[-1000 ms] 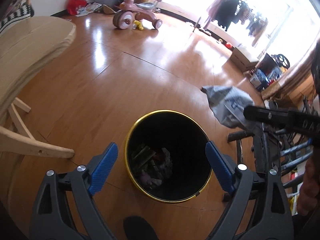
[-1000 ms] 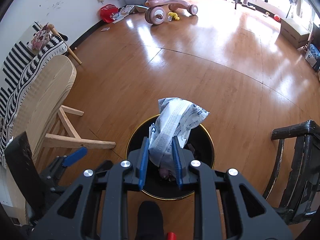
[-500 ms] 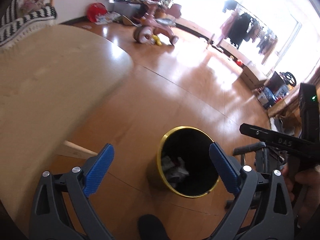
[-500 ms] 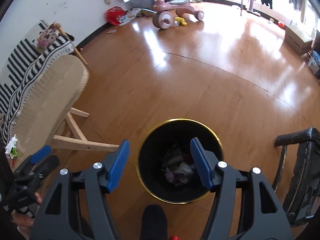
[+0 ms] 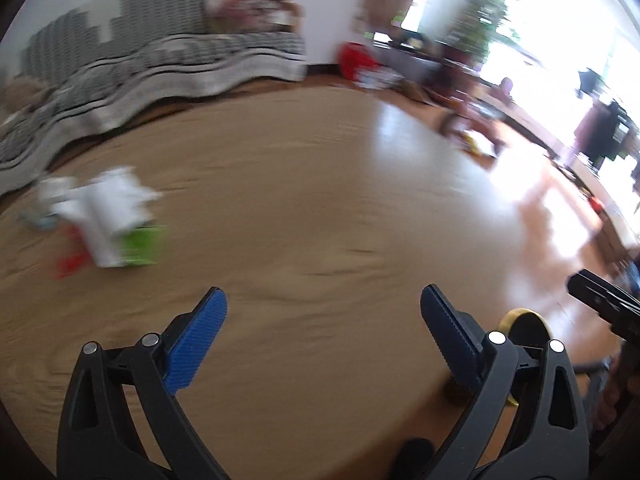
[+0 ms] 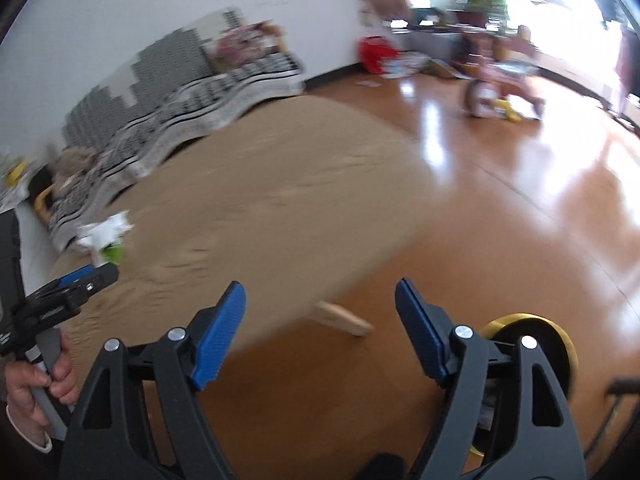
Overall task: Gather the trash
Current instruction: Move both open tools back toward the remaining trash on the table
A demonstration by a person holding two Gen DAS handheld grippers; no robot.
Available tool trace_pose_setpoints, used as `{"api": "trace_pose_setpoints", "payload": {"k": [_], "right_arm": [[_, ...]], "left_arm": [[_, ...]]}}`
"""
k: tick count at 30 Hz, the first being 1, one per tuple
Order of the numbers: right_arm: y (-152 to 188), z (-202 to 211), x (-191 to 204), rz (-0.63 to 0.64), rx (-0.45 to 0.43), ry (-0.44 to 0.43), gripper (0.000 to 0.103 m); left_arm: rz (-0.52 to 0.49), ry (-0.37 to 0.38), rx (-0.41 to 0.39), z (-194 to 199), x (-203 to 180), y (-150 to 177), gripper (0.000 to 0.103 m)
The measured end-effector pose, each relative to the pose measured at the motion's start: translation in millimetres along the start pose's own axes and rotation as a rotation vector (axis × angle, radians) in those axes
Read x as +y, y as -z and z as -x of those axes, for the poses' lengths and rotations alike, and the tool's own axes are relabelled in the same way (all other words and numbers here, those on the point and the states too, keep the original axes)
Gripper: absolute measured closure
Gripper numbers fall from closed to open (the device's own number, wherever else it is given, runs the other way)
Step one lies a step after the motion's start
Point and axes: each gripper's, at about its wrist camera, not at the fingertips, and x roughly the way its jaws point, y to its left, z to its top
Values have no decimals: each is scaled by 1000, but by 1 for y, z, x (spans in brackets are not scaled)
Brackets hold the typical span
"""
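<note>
The table (image 5: 320, 208) is the big thing here, and both grippers look down at it. The left gripper (image 5: 323, 328) hangs over the near part of the table with its jaws wide apart and nothing between them. It looks ready to take something, I think.

The trash (image 5: 108, 220) lies on the table, far to the left of that gripper and well apart from it. It is white and crumpled, with a green bit and some red beside it. It sits there because nobody has picked it up yet.

The right gripper (image 6: 320, 332) hangs by the table's near edge. Its jaws are opening, and nothing is between them either. The bin (image 6: 532, 344), black with a gold rim, stands on the floor just off the table's right side. That is a good spot, I guess, because trash can go from the table straight into it.

Everything is smeared, so I cannot tell what the trash really is, or how many pieces there are. The bin is mostly hidden behind the right gripper, so I cannot see what is in it. A hand (image 6: 36, 384) at the table's left holds the other gripper, and only part of it shows.
</note>
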Motion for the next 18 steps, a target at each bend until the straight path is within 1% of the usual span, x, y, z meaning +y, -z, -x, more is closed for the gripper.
{"api": "trace_pose_setpoints", "payload": {"k": [2, 3, 4, 5, 7, 9, 11, 13, 15, 18], "right_arm": [[-9, -19, 44, 50, 19, -61, 28], [-12, -27, 66, 80, 18, -89, 28], [-16, -33, 82, 105, 17, -105, 28], [-18, -42, 107, 142, 18, -131, 28], [-19, -56, 142, 180, 25, -173, 28], [-21, -73, 179, 202, 30, -216, 25], [-26, -94, 209, 207, 47, -268, 25], [-25, -108, 234, 207, 67, -312, 25], [-29, -127, 262, 213, 82, -353, 25], [-36, -151, 289, 210, 107, -396, 25]], "left_arm": [[39, -51, -1, 6, 38, 0, 8], [56, -81, -1, 9, 60, 2, 8], [69, -107, -5, 12, 78, 3, 8], [76, -127, -10, 15, 92, 6, 8], [85, -188, -15, 20, 127, 7, 8], [103, -230, -22, 22, 158, 7, 8], [126, -248, -27, 24, 183, 9, 8], [136, -245, -23, 20, 199, 9, 8], [138, -230, -19, 13, 212, 7, 8], [120, -221, 1, -6, 224, 4, 8]]}}
